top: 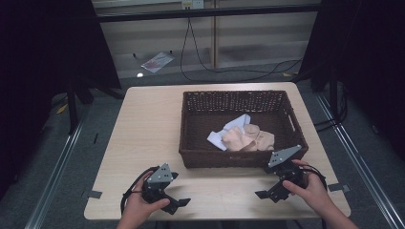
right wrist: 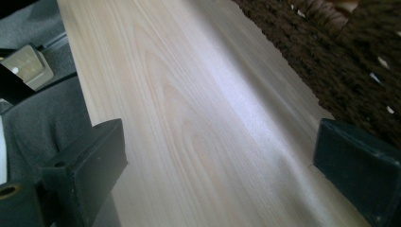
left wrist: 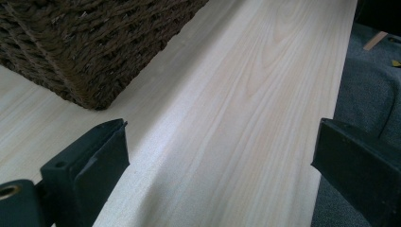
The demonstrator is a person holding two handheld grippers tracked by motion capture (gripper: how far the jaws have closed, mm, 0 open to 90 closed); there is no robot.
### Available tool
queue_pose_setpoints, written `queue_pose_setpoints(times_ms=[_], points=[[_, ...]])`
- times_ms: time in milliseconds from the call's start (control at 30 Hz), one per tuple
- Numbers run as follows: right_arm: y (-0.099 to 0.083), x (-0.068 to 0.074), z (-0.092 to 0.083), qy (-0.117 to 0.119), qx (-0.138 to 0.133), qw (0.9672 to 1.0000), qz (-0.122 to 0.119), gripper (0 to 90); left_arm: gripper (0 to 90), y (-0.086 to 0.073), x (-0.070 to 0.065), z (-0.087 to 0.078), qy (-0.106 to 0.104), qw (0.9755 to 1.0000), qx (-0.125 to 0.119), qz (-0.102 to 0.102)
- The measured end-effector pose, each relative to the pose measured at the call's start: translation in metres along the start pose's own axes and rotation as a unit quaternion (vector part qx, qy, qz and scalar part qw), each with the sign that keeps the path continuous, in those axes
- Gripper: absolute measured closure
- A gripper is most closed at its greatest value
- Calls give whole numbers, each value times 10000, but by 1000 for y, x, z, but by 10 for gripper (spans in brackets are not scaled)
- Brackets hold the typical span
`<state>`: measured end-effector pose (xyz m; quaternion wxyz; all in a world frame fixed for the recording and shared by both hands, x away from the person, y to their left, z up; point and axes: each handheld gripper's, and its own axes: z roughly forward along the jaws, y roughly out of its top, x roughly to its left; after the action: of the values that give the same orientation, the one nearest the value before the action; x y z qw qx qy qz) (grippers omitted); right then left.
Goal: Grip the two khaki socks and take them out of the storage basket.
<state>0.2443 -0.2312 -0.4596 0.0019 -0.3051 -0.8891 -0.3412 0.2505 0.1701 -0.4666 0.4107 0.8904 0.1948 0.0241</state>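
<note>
A: Surveying from largest to smallest, we have the table, then the wicker basket on its far right half, then the clothes inside it: a peach garment with a white piece just beside it, lying toward the basket's near wall.

B: Confirmed. We hold both grippers low over the near edge. The right gripper sits just in front of the basket's near right corner; the left gripper sits near the near left corner, a little farther back.

A: Jaw state?

B: In each gripper view the two black jaws stand spread wide with bare wood between them, pinching nothing.

A: Then the governing relation: the clothes lie forward of and above the jaws, behind the near wall. The bundle's long axis runs roughly left to right, parallel to that wall. We judge the right gripper the nearer one.

B: Agreed. We would need to lift over the rim before descending. Open table lies to the basket's left; the right side offers only a narrow strip before the table edge.
</note>
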Motion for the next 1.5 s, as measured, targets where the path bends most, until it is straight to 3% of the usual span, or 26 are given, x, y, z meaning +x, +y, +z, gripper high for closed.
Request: queue_pose_setpoints(times_ms=[200,267,500,1100,1267,1400,1500], points=[[2,0,1,14,61,10000,-18,30,38,0,0,-1,9,10000,0,-13],[4,1,0,110,71,9998,121,32,38,0,0,-1,21,10000,11,-13],[13,0,-3,169,258,9995,33,33,38,-1,0,-1,15,10000,61,2],[31,0,-13,15,860,9963,-54,38,38,-1,1,1,1,10000,58,-38],[36,-1,-17,108,1057,9943,55,51,38,-1,1,1,-8,10000,96,-14],[39,-1,-22,24,1098,9939,-88,46,38,-1,1,1,-2,10000,49,-45],[41,0,-25,45,1062,9943,-65,45,38,-1,1,1,-8,10000,17,-52]])
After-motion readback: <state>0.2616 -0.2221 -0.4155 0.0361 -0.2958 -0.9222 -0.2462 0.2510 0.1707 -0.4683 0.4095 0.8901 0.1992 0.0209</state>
